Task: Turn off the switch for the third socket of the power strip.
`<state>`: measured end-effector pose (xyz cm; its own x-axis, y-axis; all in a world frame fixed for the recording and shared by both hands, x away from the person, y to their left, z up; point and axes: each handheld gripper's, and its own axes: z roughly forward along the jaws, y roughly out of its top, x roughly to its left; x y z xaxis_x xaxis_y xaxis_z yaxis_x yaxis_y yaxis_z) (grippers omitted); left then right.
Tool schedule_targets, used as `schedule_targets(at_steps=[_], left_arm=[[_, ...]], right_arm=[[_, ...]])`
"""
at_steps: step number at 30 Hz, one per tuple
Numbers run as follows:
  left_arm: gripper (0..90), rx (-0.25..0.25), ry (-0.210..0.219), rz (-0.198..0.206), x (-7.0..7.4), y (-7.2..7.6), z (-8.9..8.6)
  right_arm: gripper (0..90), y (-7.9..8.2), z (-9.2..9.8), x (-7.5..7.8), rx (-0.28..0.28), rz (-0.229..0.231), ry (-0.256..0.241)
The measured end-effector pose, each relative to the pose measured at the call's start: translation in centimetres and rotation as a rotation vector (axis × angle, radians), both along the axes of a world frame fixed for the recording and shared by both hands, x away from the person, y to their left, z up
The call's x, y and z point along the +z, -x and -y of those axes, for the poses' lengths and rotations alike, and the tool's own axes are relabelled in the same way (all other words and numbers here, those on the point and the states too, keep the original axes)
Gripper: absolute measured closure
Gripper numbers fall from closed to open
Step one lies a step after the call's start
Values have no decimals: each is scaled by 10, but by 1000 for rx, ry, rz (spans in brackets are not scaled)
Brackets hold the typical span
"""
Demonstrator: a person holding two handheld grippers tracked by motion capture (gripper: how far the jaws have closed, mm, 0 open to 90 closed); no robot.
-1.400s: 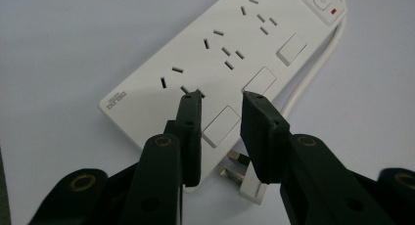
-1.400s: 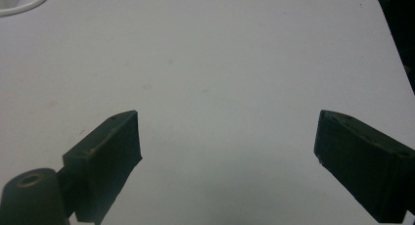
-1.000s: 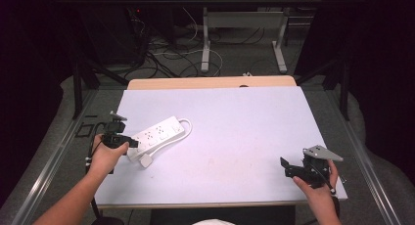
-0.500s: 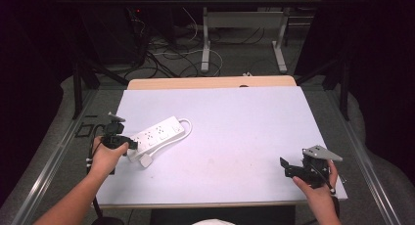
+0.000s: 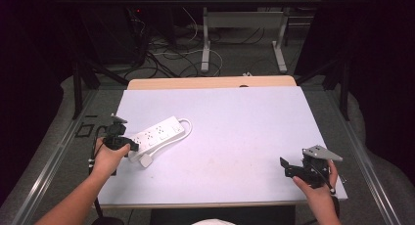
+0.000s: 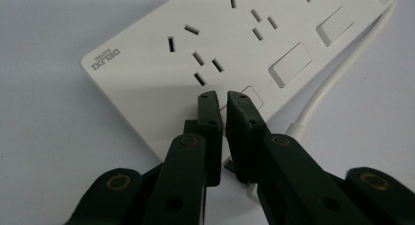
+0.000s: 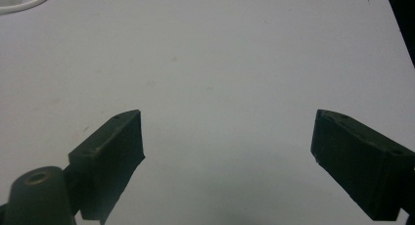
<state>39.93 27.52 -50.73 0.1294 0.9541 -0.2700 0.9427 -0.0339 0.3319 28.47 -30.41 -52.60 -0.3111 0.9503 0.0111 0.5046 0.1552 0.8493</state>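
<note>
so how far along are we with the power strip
Early. Done: the left gripper has reached the power strip, jaws nearly shut, tips over its near edge by a rocker switch. In hand: whether they press or only hover, I cannot tell. Left: nothing is plugged in; the plug lies on the table; the right gripper waits open.

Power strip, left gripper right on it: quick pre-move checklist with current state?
1. Left gripper jaws nearly together, tips over the power strip by a rocker switch: ok.
2. Tips touching the strip: cannot tell.
3. Strip flat on the table, sockets up: ok.
4. Cord running beside the jaws, not between them: ok.
5. Plug lying on the table by the left hand, unplugged: ok.
6. Right gripper open over bare table, well away from the strip: ok.
</note>
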Motion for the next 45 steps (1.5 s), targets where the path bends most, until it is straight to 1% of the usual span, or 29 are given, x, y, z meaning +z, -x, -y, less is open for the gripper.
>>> schedule_targets(at_steps=[1, 3, 5, 6, 9, 15, 20, 21, 23, 28, 37, 40, 41, 42, 43, 44, 45], left_arm=[[846, -13, -12, 4, 0, 0, -1], [848, -5, -2, 0, 0, 0, 0], [849, -3, 3, 4, -1, 0, 1], [849, 1, 2, 8, -1, 0, 2], [851, -1, -4, 11, -1, 0, 3], [864, -5, -11, 10, 0, 1, 3], [867, -3, -6, 12, -1, 1, 3], [867, -4, -7, 12, -1, 1, 3], [868, -3, -6, 11, -1, 1, 3], [870, -4, -6, 12, -1, 1, 3], [870, -8, -10, 12, -1, 1, 3], [870, -7, -5, 13, -1, 1, 3], [870, -9, -9, 12, -1, 1, 3], [871, -22, -23, 15, -1, 1, 2], [872, -4, -10, 11, -2, 2, 4], [889, -29, -37, 7, -2, 2, 3], [900, -20, -25, 8, -3, 3, 4]], right_arm=[[115, 0, 0, 0, 0, 0, 0], [115, 0, 1, 0, 6, 2, 6], [115, 0, 0, 0, 4, 4, 6], [115, 0, 0, 0, 1, 2, 0], [116, 0, 1, 0, 12, 4, 11], [118, 0, 1, 0, 14, 5, 13], [118, 0, 1, 0, 13, 4, 16], [118, 0, 0, 0, 7, 8, 10], [119, 0, 1, 0, 11, 3, 18], [121, 0, 0, 0, 11, 0, 6], [126, 0, 0, 0, 14, 1, 10], [127, 0, 0, 0, 13, -3, 5], [128, 0, 0, 0, 13, -1, 8], [130, -1, 0, 0, 15, 1, 12], [130, -1, 0, 0, 15, 0, 11], [130, -1, 0, 0, 16, 0, 12], [131, 0, 0, 0, 14, -1, 10]])
